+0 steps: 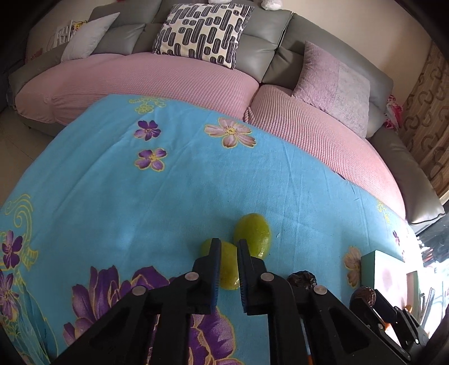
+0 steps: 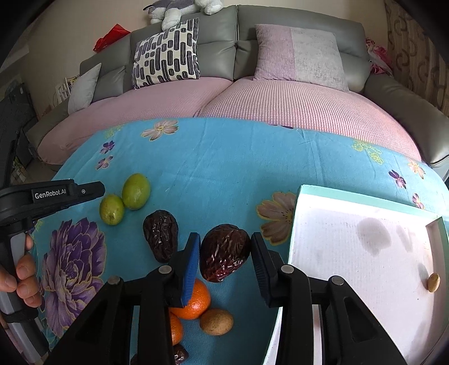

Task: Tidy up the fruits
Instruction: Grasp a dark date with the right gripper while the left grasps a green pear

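Right wrist view: my right hand-held gripper stands released around a wrinkled date; left hand-held gripper released over a green fruit.

Blue floral cloth; green fruits; dark brown dates; orange; pink-covered sofa.

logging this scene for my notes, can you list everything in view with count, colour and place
green fruits: 2, yellow-green, touching, left on the cloth
dates: 2 large, dark brown; one between the right gripper's jaws, one just left; more partly hidden at the bottom edge
oranges: 2, orange, under the right gripper
brown fruit: 1, tan, beside the oranges
tray: 1, white, teal rim, right; one small tan item inside
cloth: 1, blue, floral
sofa: 1, grey, pink covers, cushions
left gripper: open over a green fruit
right gripper: open
hand: holds the left handle
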